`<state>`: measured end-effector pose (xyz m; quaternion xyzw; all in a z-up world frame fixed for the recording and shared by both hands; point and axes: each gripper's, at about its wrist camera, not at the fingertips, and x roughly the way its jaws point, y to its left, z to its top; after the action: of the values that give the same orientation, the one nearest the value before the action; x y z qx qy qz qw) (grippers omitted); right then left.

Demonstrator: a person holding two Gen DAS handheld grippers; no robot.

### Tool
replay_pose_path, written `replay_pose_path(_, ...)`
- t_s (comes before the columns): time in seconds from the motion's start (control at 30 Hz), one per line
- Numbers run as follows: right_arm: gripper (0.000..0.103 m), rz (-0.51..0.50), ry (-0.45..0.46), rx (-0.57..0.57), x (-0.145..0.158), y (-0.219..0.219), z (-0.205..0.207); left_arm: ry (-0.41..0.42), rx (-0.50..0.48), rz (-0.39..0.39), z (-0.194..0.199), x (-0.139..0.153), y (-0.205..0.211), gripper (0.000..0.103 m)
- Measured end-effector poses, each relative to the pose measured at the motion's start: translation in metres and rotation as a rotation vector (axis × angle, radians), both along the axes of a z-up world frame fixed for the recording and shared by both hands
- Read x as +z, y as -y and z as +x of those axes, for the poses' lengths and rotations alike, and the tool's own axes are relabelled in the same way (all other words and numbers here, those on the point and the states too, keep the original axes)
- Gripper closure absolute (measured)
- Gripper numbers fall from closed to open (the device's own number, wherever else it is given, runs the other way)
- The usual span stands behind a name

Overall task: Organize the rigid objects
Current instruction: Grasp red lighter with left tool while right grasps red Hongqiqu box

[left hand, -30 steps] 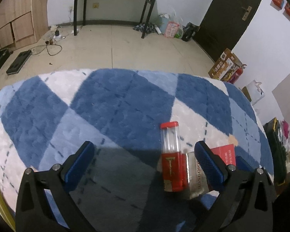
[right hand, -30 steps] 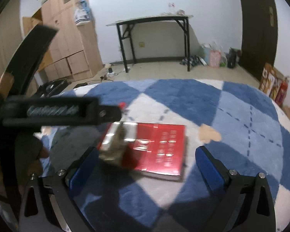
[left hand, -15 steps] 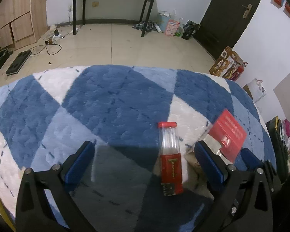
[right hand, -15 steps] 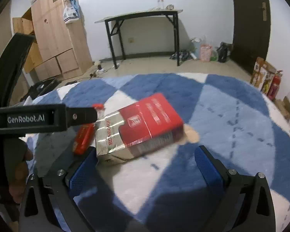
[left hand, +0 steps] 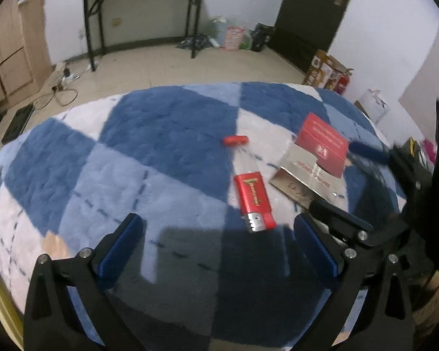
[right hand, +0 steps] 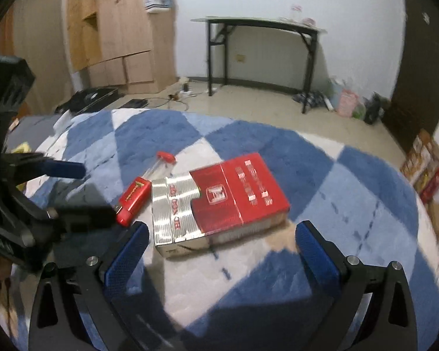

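A red and silver box (right hand: 216, 201) lies flat on the blue and white checked blanket (right hand: 351, 181), just ahead of my open, empty right gripper (right hand: 219, 239). It also shows in the left wrist view (left hand: 313, 158). A red lighter-like object with a clear tube and red cap (left hand: 250, 187) lies beside the box on its left, also seen in the right wrist view (right hand: 137, 193). My left gripper (left hand: 216, 234) is open and empty, just behind the lighter. The right gripper's fingers (left hand: 365, 150) show at the box's far side.
Beyond the blanket's far edge is a tiled floor with a black folding table (left hand: 143, 14), bags (left hand: 234, 33) and a dark door (left hand: 310, 14). Wooden cabinets (right hand: 120, 29) stand at the left. Boxes (left hand: 327, 70) sit by the right wall.
The box, tilted up half a second ago, now lies flat beside the lighter. Both grippers have pulled back and the views have shifted; the left gripper now sits left of the lighter.
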<state>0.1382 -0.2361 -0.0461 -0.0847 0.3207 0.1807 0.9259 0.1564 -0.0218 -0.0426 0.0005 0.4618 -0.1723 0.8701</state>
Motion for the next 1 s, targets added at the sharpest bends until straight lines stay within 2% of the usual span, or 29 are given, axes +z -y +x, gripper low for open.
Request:
replay_pose_path(0.07, 0.001, -0.096, 0.044, 0.058, 0.000, -0.007, -0.003, 0.005, -0.025, 0.009, 0.002, -0.004, 0.006, 0.001)
replay_pose_path(0.13, 0.001, -0.133, 0.043, 0.138, -0.003, -0.013, -0.001, 0.015, -0.029, 0.035, 0.005, -0.007, 0.011, 0.001)
replay_pose_path(0.2, 0.001, -0.181, 0.051, 0.148, -0.007, -0.018, 0.003, 0.010, -0.036, 0.038, 0.008, -0.009, 0.012, 0.001)
replay_pose_path(0.27, 0.001, -0.185, 0.045, 0.151, -0.008, -0.020, 0.009, 0.013, -0.038, 0.043, 0.008, -0.007, 0.012, 0.001)
replay_pose_path(0.47, 0.001, -0.078, -0.040, 0.144, -0.010, -0.008, 0.037, 0.024, -0.052, 0.048, 0.003, -0.009, 0.009, 0.001)
replay_pose_path(0.57, 0.012, -0.023, -0.042, 0.132, -0.008, 0.001, 0.041, 0.041, -0.059, 0.044, 0.005, -0.010, 0.014, 0.001)
replay_pose_path(0.77, 0.012, 0.118, -0.048, -0.038, -0.005, 0.045, 0.050, 0.080, -0.016, 0.026, 0.013, -0.013, 0.025, 0.001)
replay_pose_path(0.83, 0.012, 0.132, -0.045, -0.099, -0.005, 0.055, 0.052, 0.108, -0.003, 0.031, 0.013, -0.015, 0.031, 0.011)
replay_pose_path(0.87, 0.012, 0.133, -0.045, -0.116, -0.005, 0.056, 0.052, 0.139, 0.009, 0.051, 0.010, -0.016, 0.033, 0.027)
replay_pose_path(0.93, 0.012, 0.134, -0.051, -0.127, -0.007, 0.056, 0.052, 0.175, 0.009, 0.082, 0.003, -0.015, 0.038, 0.045)
replay_pose_path(0.97, 0.012, 0.129, -0.051, -0.128, -0.008, 0.054, 0.052, 0.184, -0.007, 0.081, -0.001, -0.014, 0.039, 0.066)
replay_pose_path(1.0, 0.012, 0.119, -0.049, -0.130, -0.009, 0.052, 0.051, 0.192, -0.004, 0.082, -0.004, -0.013, 0.040, 0.077)
